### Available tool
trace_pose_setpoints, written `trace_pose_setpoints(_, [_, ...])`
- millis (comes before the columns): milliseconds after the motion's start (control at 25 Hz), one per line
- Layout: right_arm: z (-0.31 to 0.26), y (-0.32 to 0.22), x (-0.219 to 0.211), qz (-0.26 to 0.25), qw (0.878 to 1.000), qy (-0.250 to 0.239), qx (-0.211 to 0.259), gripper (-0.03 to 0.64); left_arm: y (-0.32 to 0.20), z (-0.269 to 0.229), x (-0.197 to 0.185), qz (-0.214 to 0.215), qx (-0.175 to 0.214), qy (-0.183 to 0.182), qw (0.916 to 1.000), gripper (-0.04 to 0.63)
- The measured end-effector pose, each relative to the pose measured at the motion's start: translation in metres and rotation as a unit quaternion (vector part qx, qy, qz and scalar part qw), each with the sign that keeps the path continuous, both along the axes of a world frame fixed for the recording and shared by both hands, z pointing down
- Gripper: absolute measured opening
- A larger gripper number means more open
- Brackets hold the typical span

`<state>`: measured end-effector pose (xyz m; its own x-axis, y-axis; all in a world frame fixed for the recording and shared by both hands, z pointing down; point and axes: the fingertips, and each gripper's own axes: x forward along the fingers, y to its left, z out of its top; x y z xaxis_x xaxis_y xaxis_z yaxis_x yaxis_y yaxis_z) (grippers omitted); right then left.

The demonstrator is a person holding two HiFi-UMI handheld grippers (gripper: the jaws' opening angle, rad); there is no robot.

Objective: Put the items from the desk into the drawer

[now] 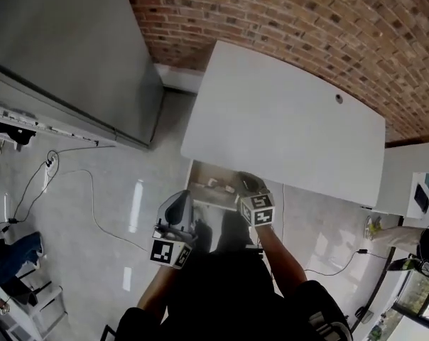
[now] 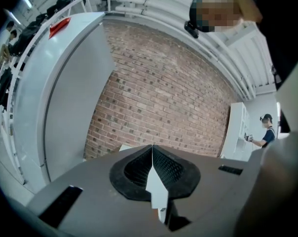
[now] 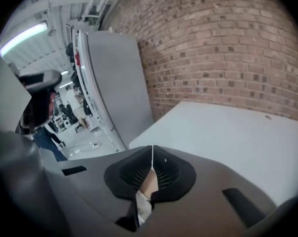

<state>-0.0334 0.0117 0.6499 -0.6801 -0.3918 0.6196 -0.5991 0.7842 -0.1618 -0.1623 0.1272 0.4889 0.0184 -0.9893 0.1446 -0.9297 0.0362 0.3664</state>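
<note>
Evidently the flat white bench (image 1: 285, 119) is bare; small pale items (image 1: 216, 183) lie in the open beige drawer (image 1: 198, 190) beneath. Left claw (image 1: 180, 197) and right claw (image 1: 248, 183) are both pressed together, empty. Recommend pushing the drawer front squarely, slowly.

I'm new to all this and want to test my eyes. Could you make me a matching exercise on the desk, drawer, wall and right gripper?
Things:
1 desk
2 drawer
3 wall
4 right gripper

States:
A red brick
B jaws shut
C white top
D pulled open

Pairs: 1-C, 2-D, 3-A, 4-B
</note>
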Motion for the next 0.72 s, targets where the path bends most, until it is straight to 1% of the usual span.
trace_pose_setpoints(160, [-0.09, -0.013, 0.009, 0.019, 0.997, -0.053, 0.044, 0.002, -0.011, -0.038, 0.003, 0.004, 0.033, -0.002, 0.9994, 0.005])
trace_pose_setpoints(360, [-0.178, -0.027, 0.017, 0.03, 0.988, -0.11, 0.104, 0.002, -0.029, -0.066, 0.004, 0.007, 0.058, -0.009, 0.9982, 0.005])
trace_pose_setpoints(560, [-0.243, -0.018, 0.028, 0.026, 0.975, -0.156, 0.155, 0.0, -0.038, -0.086, 0.016, 0.026, 0.07, -0.021, 0.997, 0.005])
trace_pose_setpoints(640, [-0.257, -0.015, 0.03, 0.025, 0.971, -0.162, 0.173, 0.0, -0.04, -0.089, 0.02, 0.03, 0.071, -0.03, 0.9966, 0.005])
trace_pose_setpoints(720, [-0.259, -0.01, 0.031, 0.025, 0.971, -0.161, 0.173, 0.001, -0.039, -0.085, 0.024, 0.032, 0.063, -0.031, 0.997, 0.005])
